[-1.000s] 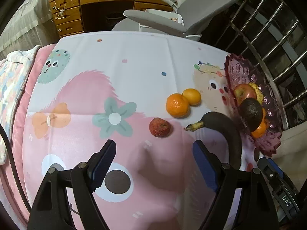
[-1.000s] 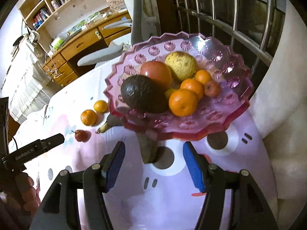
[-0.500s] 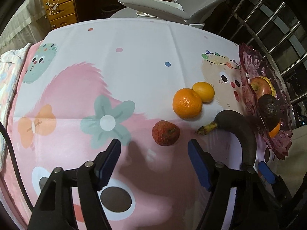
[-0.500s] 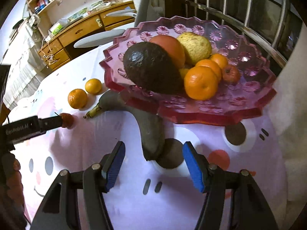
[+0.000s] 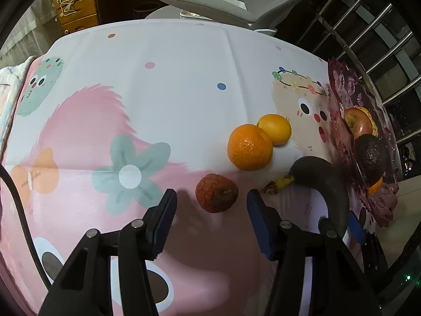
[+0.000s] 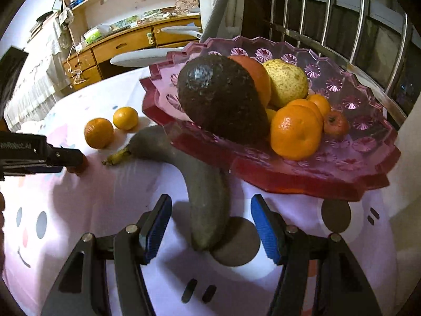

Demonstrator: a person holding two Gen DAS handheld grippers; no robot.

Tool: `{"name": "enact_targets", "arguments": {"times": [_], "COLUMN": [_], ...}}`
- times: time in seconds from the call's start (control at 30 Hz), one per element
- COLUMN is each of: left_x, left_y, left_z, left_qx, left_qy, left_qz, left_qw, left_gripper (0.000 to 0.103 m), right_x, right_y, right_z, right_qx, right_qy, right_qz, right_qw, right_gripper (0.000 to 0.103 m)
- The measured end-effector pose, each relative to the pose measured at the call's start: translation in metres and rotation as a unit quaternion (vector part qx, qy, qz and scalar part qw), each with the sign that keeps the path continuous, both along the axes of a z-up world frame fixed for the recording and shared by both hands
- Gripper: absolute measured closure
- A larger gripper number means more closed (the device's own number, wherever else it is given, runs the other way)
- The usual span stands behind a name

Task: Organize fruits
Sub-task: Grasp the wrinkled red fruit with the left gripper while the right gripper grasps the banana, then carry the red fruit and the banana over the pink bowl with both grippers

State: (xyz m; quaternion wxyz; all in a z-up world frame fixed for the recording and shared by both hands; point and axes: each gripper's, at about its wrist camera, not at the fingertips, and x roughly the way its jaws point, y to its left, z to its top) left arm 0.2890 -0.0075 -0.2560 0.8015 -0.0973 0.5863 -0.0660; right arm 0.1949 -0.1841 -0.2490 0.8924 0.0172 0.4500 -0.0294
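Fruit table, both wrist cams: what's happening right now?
A person is tidying fruit with a handheld gripper in each hand. The left gripper has its jaws, which have just been closing, either side of a wrinkled red fruit on the tablecloth, pads not yet touching. The right gripper is open around the end of a blackened banana that lies partly under the pink glass fruit bowl. Two mandarins remain on the cloth; the bowl already holds an avocado and citrus.
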Motion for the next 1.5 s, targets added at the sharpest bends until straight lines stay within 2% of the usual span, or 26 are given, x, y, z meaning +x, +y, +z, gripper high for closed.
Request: {"name": "enact_targets", "arguments": {"times": [0.3, 0.47, 0.57, 0.6, 1.0, 1.23, 1.5], "left_x": [0.003, 0.003, 0.003, 0.003, -0.009, -0.022, -0.04], "left_y": [-0.004, -0.007, -0.007, -0.007, 0.002, 0.015, 0.033], "left_z": [-0.005, -0.006, -0.005, -0.005, 0.004, 0.012, 0.033], "left_qx": [0.002, 0.001, -0.001, -0.001, -0.012, -0.013, -0.02], "left_qy": [-0.001, -0.004, -0.006, -0.007, -0.02, -0.028, -0.054], "left_qz": [0.004, 0.003, 0.003, 0.003, -0.004, -0.02, -0.046], "left_qw": [1.0, 1.0, 1.0, 1.0, 0.9997, 0.9993, 0.9973], "left_gripper": [0.064, 0.069, 0.071, 0.071, 0.072, 0.072, 0.072], "right_x": [0.003, 0.004, 0.005, 0.005, -0.005, -0.025, -0.055], "right_y": [0.005, 0.004, 0.004, 0.005, 0.01, 0.019, 0.031], "right_z": [-0.003, -0.002, -0.001, -0.001, 0.003, 0.006, 0.022], "right_qx": [-0.011, -0.016, -0.018, -0.019, -0.022, -0.036, -0.055], "right_qy": [-0.013, -0.016, -0.018, -0.018, -0.015, -0.016, -0.024], "right_qz": [0.017, 0.014, 0.022, 0.025, 0.02, 0.009, -0.019], "right_qw": [1.0, 1.0, 0.999, 0.999, 0.999, 0.999, 0.998], "right_gripper": [0.041, 0.056, 0.069, 0.07, 0.072, 0.073, 0.073]}}
